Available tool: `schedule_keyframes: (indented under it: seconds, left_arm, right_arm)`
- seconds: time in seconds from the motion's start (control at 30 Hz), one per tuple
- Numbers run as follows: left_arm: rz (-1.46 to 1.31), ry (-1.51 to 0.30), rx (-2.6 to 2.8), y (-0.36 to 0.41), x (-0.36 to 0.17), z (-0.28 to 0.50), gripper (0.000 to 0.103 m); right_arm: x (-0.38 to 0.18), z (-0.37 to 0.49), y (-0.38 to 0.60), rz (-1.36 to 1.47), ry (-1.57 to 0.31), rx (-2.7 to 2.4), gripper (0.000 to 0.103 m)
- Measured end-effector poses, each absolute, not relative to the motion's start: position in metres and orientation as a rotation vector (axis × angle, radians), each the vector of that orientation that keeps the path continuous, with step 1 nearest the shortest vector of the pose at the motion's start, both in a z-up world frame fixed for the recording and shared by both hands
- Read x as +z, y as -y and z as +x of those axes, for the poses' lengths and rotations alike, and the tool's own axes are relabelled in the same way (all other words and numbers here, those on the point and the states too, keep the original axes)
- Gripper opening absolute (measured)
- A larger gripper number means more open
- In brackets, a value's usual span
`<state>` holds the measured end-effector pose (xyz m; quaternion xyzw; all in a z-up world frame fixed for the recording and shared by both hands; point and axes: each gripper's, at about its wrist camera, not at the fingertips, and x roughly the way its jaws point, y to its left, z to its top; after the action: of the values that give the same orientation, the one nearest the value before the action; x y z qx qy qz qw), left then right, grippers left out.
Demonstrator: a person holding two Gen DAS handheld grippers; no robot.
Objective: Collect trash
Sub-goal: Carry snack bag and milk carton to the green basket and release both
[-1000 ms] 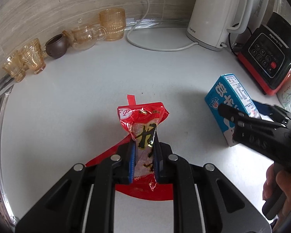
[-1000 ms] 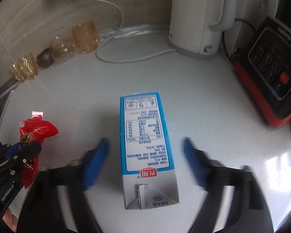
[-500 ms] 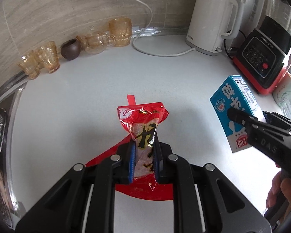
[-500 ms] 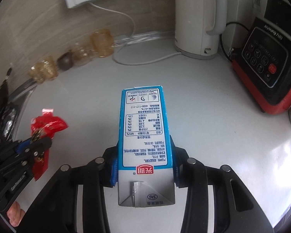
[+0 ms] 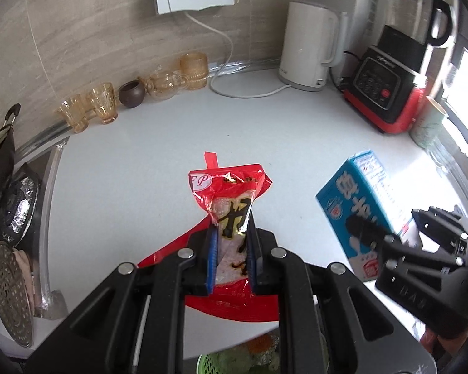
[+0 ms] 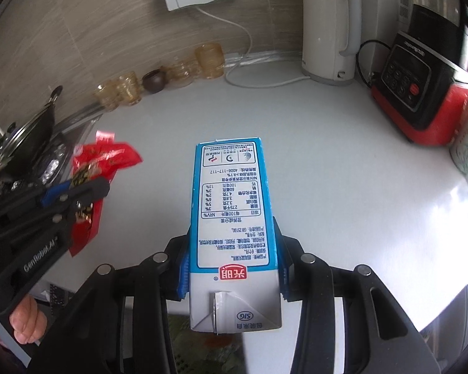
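Note:
My left gripper [image 5: 231,233] is shut on a red snack wrapper [image 5: 231,196] and holds it above the white counter [image 5: 140,162]. My right gripper [image 6: 232,243] is shut on a blue and white milk carton [image 6: 232,199], also lifted off the counter. The carton shows in the left wrist view [image 5: 358,208] at the right, with the right gripper [image 5: 387,233] around it. The wrapper [image 6: 99,162] and left gripper [image 6: 78,193] show at the left of the right wrist view. A green bin [image 5: 234,358] with scraps shows below the left gripper.
A white kettle [image 5: 309,46] with its cord, a red and black blender base [image 5: 387,93] and a row of amber glasses with a small teapot [image 5: 162,84] stand along the back wall. A stove [image 5: 12,205] lies at the left. Red tape [image 5: 210,160] marks the counter.
The right gripper closed on the milk carton and lifted it. Both grippers have risen and pulled back from the counter with their loads, so more of the wall shows.

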<state>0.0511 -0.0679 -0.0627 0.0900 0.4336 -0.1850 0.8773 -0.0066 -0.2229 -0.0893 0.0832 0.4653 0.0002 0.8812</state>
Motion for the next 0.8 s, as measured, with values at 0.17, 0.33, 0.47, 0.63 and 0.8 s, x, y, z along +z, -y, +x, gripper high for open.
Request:
schedule_keyframes:
  seconds: [0.17,0.33,0.47,0.63,0.8]
  left_arm:
    - [0.224,-0.898,-0.482,0.051,-0.061,0.015,0.015]
    - [0.261,-0.925,-0.565,0.027,-0.077,-0.023,0.015]
    - [0.303,-0.972,-0.664,0.015,-0.104,-0.057,0.015]
    - [0.321,-1.023,-0.754,0.008,-0.131,-0.084,0.015]
    - [0.359,-1.047,-0.767,0.008,-0.149,-0.093,0.016]
  right_arm:
    - [-0.091,-0.048,0.199,0.181,-0.981,-0.053,0.042]
    - [-0.092,-0.095,0.180,0.216,-1.001,-0.149,0.042]
    - [-0.083,-0.129,0.172,0.229,-0.973,-0.236,0.042]
    - [-0.078,-0.162,0.164,0.245,-0.954,-0.297,0.042]
    - [-0.087,-0.179,0.158,0.257,-0.959,-0.318,0.042]
